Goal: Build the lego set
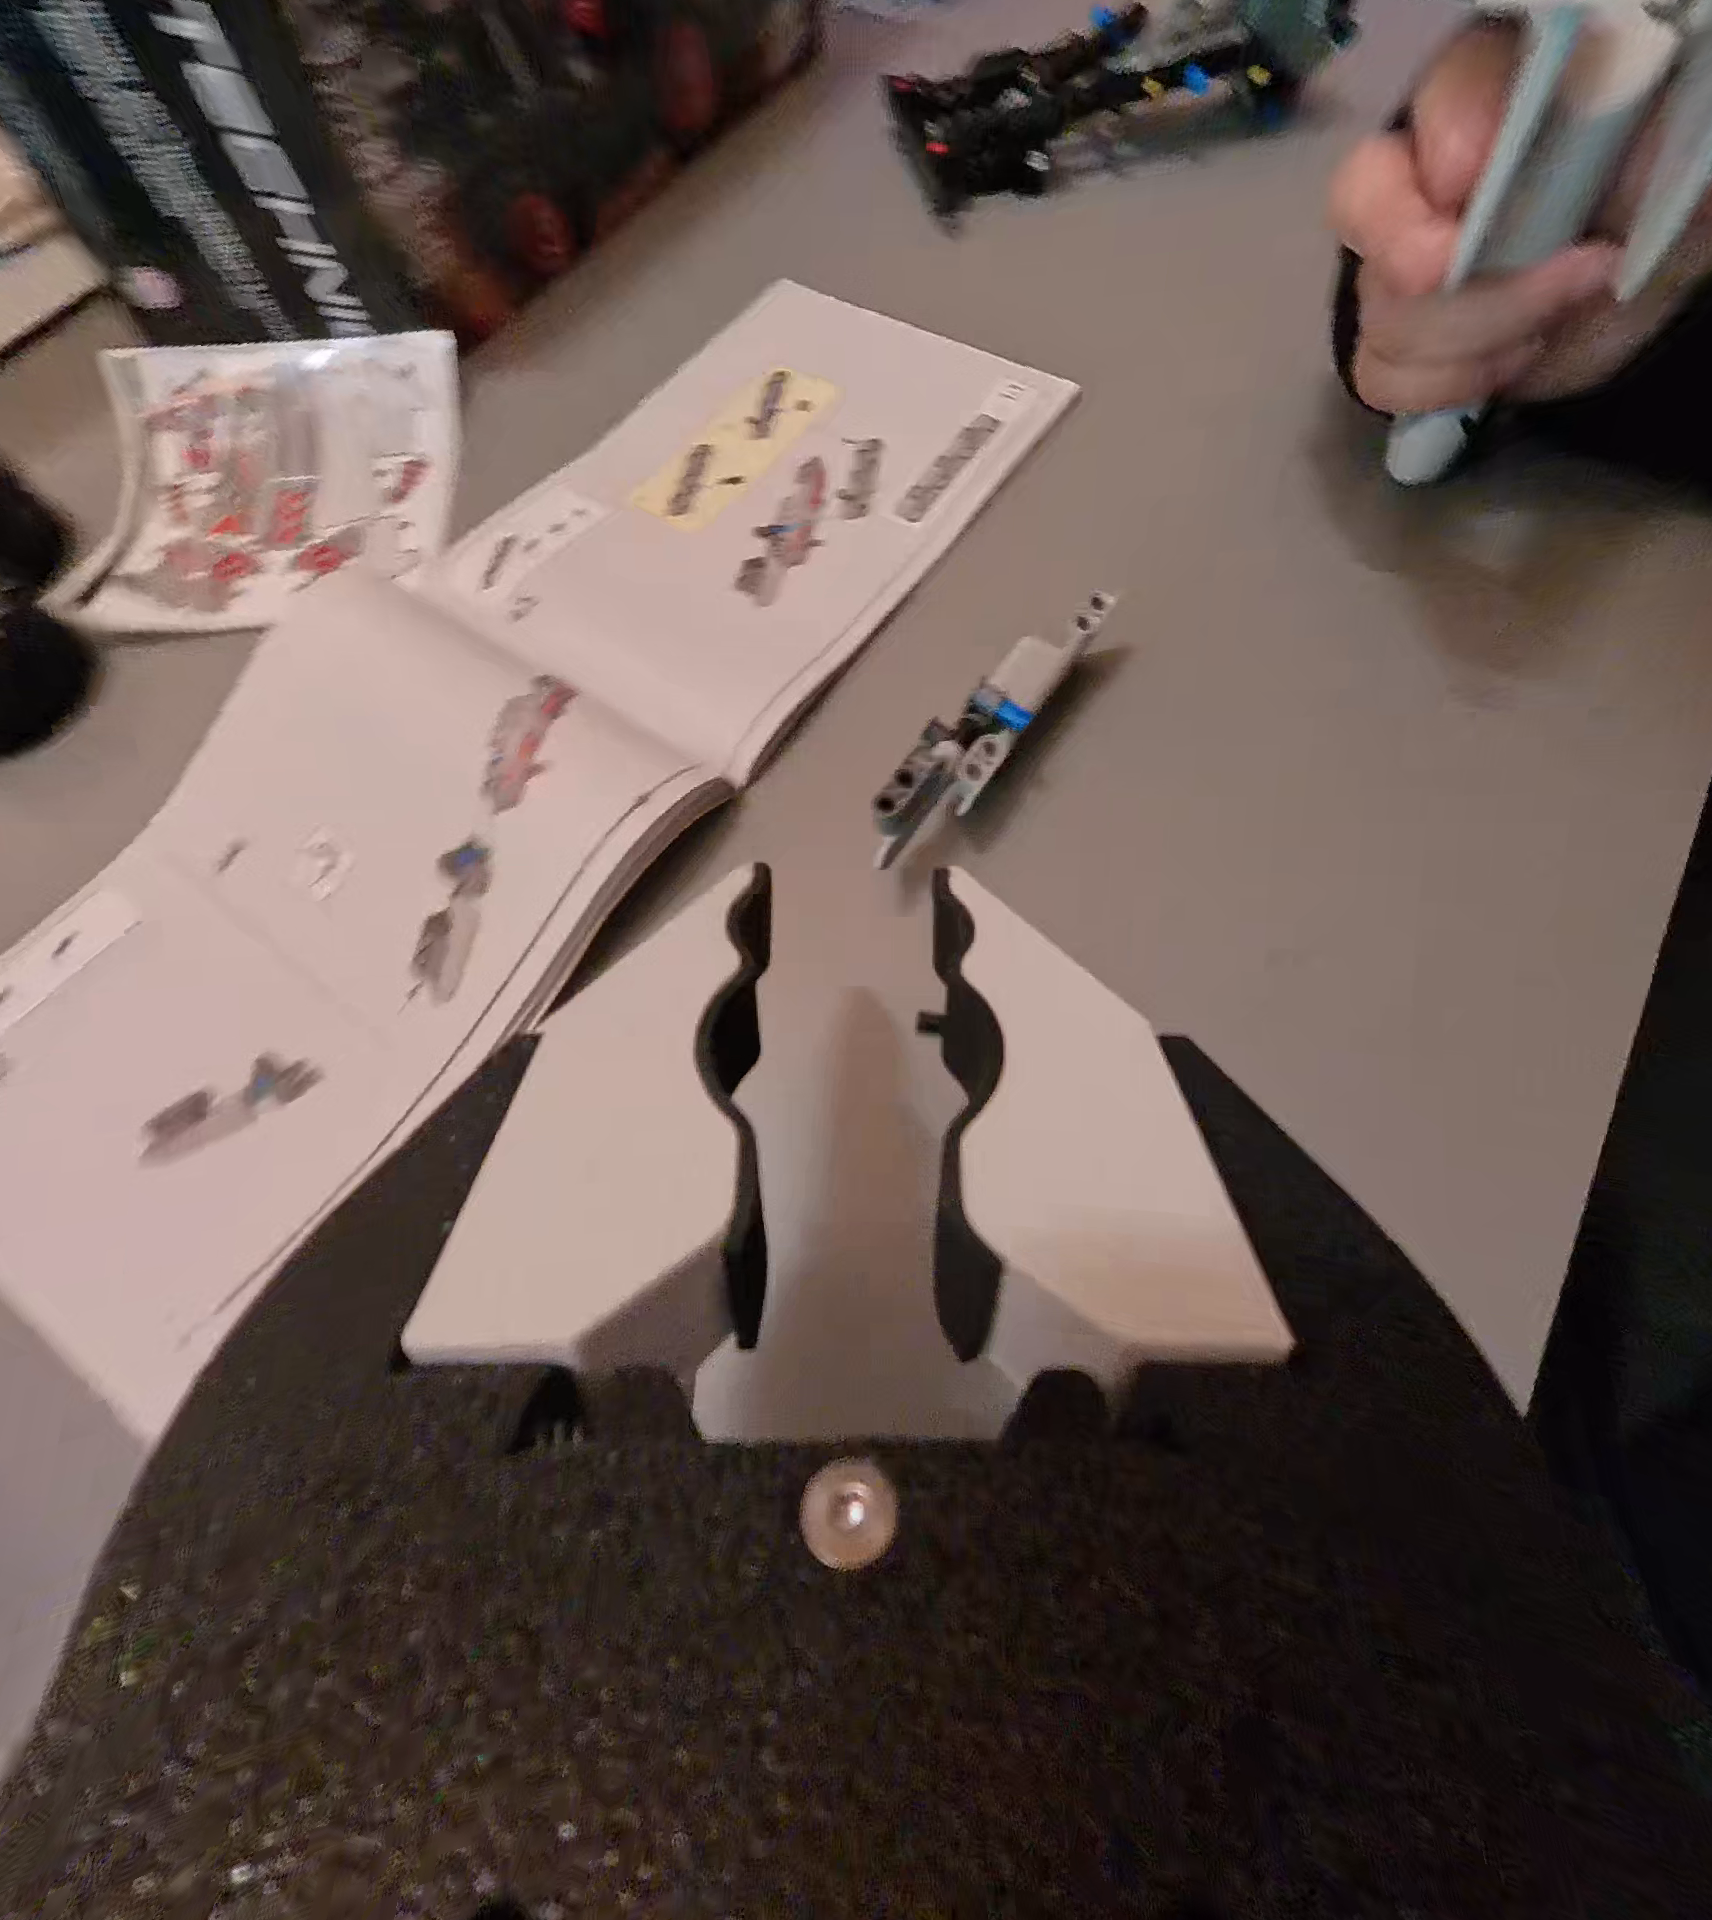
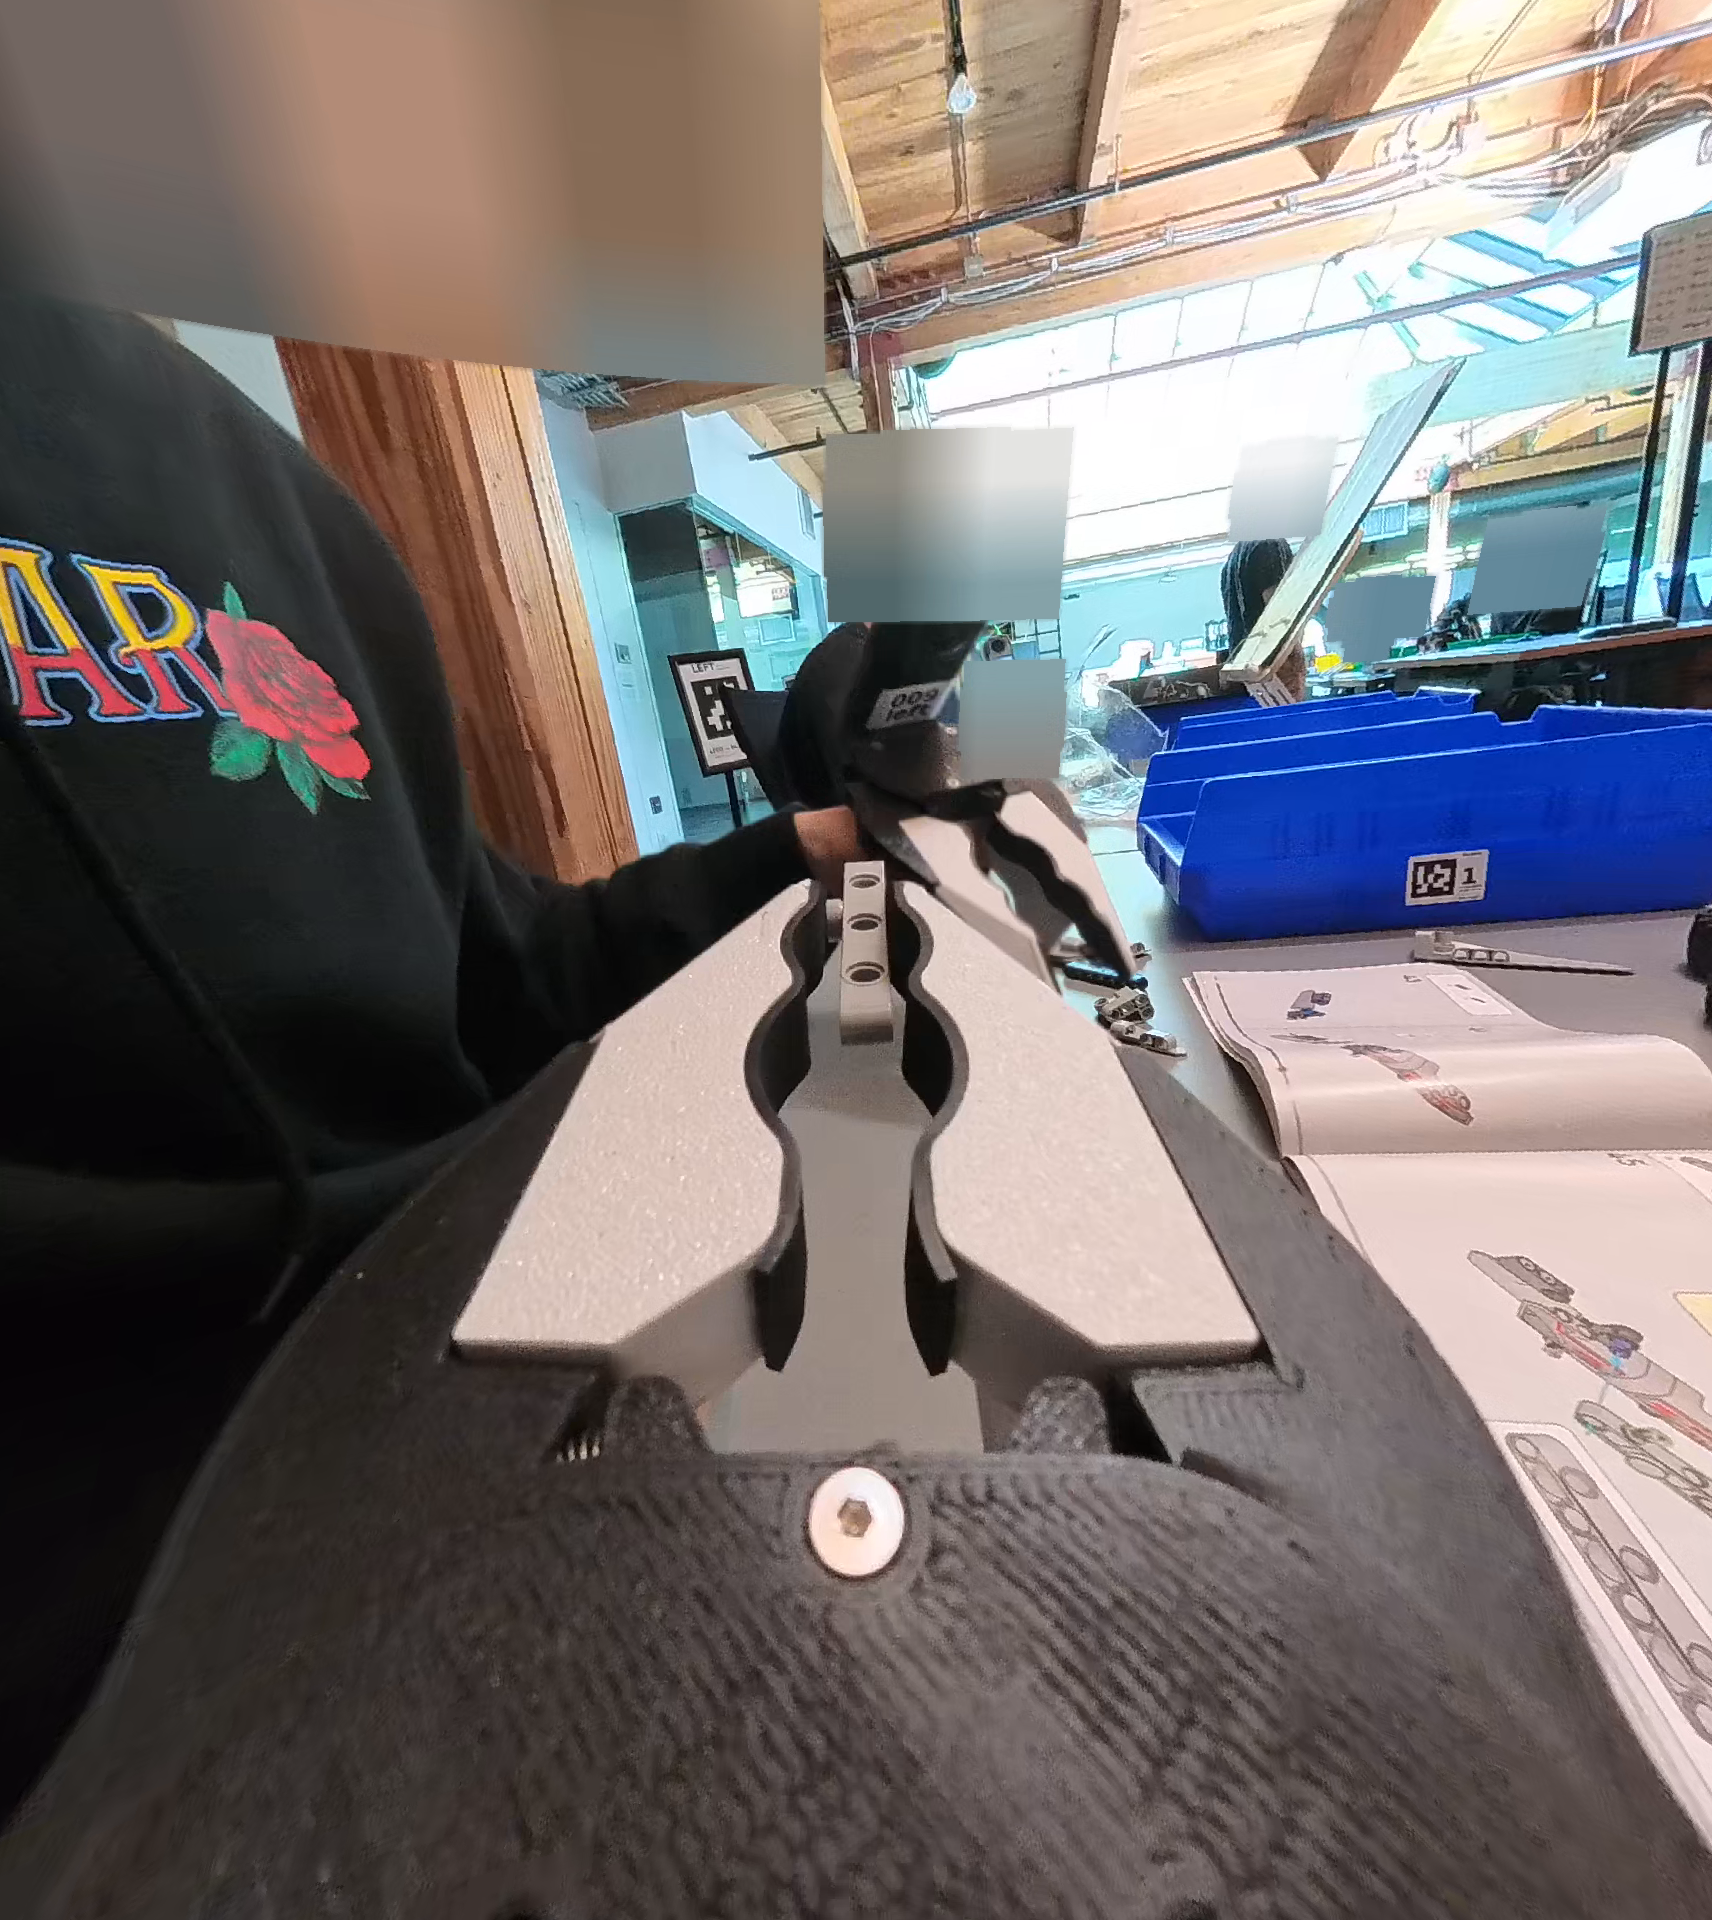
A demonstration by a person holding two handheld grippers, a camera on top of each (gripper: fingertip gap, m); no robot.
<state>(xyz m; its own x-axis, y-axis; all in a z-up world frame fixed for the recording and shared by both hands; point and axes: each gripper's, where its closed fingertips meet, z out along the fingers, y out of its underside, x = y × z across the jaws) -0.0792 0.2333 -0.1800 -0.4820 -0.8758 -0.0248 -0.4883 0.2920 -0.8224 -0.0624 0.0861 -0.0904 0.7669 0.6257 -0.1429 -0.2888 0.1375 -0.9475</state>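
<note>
grey table (image 1: pixel 1247 935) under wooden ceiling beams (image 2: pixel 1195 125).

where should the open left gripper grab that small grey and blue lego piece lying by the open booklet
Grip the small grey and blue lego subassembly across its narrow width at the blocky blue-and-grey middle, not the thin tapered near tip. It lies flat on the grey table, long axis pointing away from the left gripper, so come from above, fingers straddling its long sides.

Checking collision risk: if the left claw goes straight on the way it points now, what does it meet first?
Most likely the small grey-and-blue lego assembly, lying on the table just past the open left claw and slightly right of its line. Depth is unclear.
</note>
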